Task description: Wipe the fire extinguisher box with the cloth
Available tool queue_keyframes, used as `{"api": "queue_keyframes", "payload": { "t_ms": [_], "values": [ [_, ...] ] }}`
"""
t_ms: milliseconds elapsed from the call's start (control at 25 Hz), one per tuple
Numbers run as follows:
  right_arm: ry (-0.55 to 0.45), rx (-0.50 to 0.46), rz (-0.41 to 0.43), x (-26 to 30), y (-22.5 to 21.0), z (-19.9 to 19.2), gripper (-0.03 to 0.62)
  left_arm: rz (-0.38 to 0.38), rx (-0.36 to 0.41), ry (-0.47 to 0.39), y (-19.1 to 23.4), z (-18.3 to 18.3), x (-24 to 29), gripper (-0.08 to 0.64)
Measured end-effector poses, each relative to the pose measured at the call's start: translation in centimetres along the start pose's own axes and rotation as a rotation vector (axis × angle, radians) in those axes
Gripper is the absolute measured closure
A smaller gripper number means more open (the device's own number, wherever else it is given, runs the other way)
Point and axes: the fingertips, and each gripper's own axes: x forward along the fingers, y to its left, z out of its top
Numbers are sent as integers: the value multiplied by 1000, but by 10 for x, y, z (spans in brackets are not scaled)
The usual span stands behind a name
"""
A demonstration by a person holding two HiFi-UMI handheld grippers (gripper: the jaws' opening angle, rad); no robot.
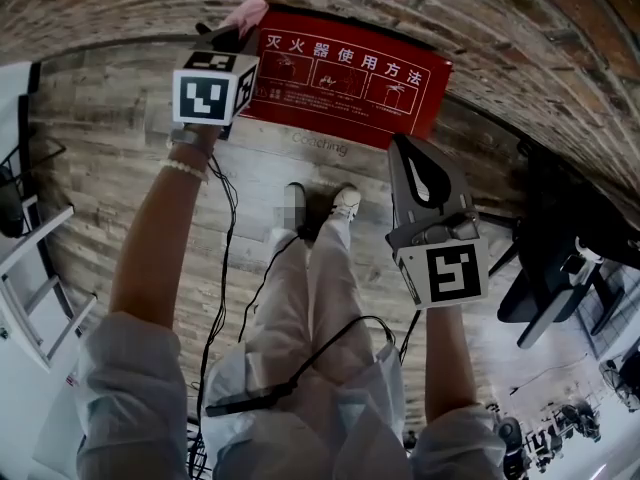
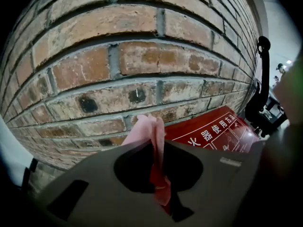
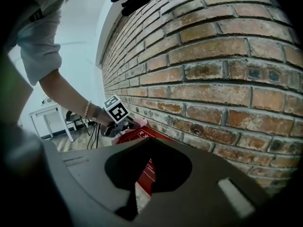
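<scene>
Head view: the red fire extinguisher box (image 1: pixel 345 78) stands on the wooden floor (image 1: pixel 110 158), its far edge along the brick wall (image 1: pixel 420 3). The left hand-held gripper (image 1: pixel 222 36) is at the box's far left corner with the pink cloth (image 1: pixel 247 13). The right hand-held gripper (image 1: pixel 402 143) hangs over the near right edge. Bare floor lies open left of the box.

Left gripper view: the jaws are clamped on the cloth, which stands up near the wall, the box's edge to the right.

Right gripper view: the jaws are together and empty, with the box's red top beyond them
</scene>
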Motion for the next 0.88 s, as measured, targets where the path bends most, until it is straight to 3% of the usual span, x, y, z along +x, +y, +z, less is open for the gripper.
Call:
{"api": "queue_keyframes", "payload": {
  "t_ms": [880],
  "values": [
    [-4, 35, -53, -10, -18, -2, 584, -121, -22, 4, -71, 15, 18, 549]
  ]
}}
